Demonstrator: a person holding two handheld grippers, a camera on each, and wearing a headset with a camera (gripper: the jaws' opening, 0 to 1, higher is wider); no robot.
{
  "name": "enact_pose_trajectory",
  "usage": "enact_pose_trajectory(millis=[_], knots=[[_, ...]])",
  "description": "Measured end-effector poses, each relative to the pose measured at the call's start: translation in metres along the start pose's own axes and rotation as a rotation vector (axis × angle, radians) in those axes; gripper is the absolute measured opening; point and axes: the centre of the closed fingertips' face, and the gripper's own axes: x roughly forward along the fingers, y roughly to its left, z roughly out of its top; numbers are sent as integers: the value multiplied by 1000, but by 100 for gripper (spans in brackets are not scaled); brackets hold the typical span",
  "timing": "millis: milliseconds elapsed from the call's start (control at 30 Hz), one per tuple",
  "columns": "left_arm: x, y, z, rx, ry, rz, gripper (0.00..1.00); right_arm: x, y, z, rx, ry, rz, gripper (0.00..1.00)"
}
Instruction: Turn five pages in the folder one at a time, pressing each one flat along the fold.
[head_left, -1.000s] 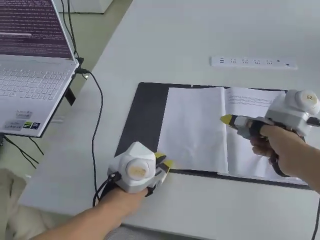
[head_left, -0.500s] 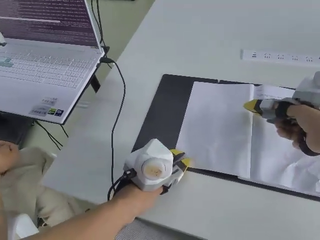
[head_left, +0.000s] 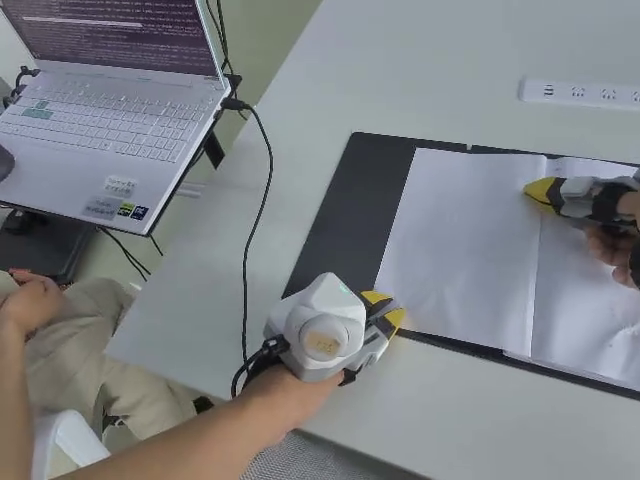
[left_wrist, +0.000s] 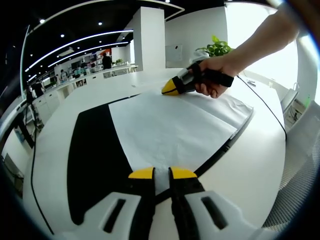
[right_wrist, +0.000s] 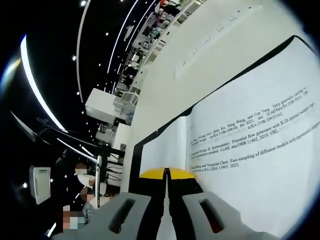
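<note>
**Folder open on the worktop, both grippers at its pages**

The white worktop carries the black folder, which lies open and flat. A laptop with its screen lit stands well to the left of the folder, past the worktop's edge.

Inside the folder, a blank white page covers the left half but leaves a broad strip of black cover bare on its left. A page of printed text lies on the right half.

The left gripper rests at the folder's near edge, by the lower left corner of the blank page. Its yellow fingers are drawn almost together, with only a slit between them, and nothing can be seen clamped there.

The right gripper is over the far part of the folder. Its fingers are clenched tight against each other and grasp nothing, with the tip right at the fold between the two pages.

A white power strip lies beyond the folder's far edge. A black cable runs across the worktop to the left of the folder.
</note>
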Motion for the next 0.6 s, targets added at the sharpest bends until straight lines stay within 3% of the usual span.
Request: enact_pose_trajectory(millis=[600], knots=[[0, -1, -1, 3, -8, 4, 9, 21, -5, 43, 58, -125, 20, 0]])
